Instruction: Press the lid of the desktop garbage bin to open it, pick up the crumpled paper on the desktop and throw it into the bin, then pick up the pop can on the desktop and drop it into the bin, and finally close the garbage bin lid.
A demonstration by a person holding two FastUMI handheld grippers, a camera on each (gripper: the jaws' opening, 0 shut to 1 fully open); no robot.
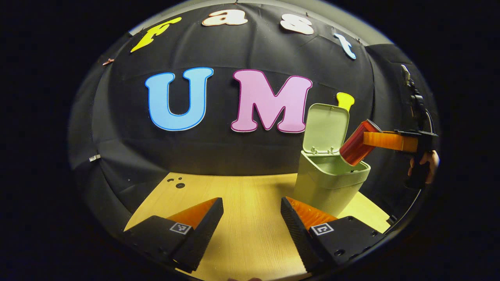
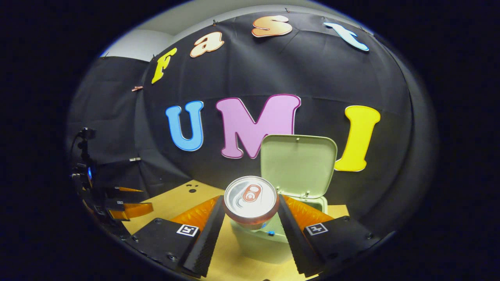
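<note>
Right gripper view: the right hand-held gripper [image 2: 250, 218] has both fingers pressed against the sides of the pop can [image 2: 250, 201], its top facing the camera. Just beyond and below the can stands the garbage bin [image 2: 258, 244], its lid [image 2: 299, 164] raised upright. Left gripper view: the left hand-held gripper [image 1: 252, 218] is wide apart and holds nothing, low over the counter [image 1: 250, 195], the bin ahead to its right.

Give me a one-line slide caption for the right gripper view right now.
Right claw grips the pop can over the open green desktop bin, lid raised behind.
</note>
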